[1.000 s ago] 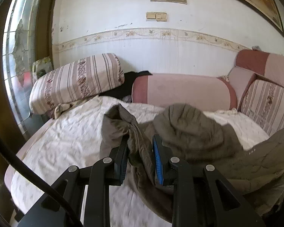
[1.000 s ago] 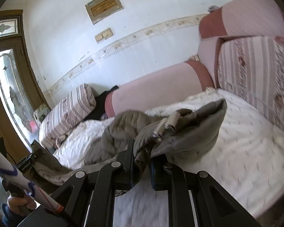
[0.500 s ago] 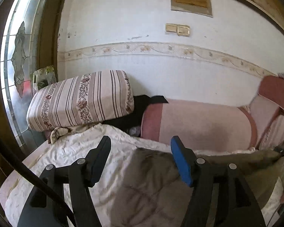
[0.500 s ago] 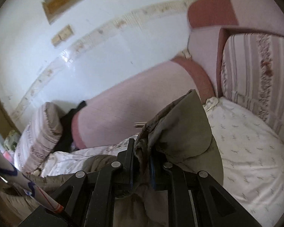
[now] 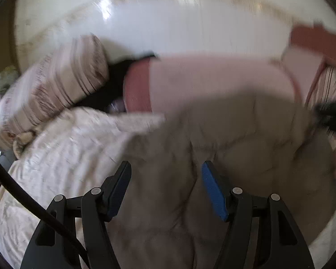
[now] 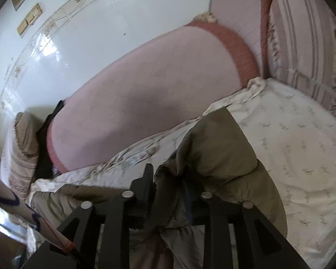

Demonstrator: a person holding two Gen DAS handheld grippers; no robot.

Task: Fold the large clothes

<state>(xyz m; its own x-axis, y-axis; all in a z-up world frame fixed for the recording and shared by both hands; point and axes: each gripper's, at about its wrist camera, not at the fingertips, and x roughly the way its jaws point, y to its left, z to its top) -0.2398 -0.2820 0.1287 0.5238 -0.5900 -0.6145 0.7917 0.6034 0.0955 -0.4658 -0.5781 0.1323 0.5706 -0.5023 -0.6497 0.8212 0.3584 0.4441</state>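
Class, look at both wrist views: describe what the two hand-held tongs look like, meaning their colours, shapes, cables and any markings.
The left tongs are black plastic, with two angled fingers on jointed bars held by silver rivets. One pad is bright blue, and a black cable curves past on the left. The right tongs have the same black bars and silver rivets. A white stick with blue marks and a red band crosses the lower left.

Olive-brown quilted jacket [image 6: 224, 148] spread rumpled across white patterned bed sheet [image 6: 302, 139].
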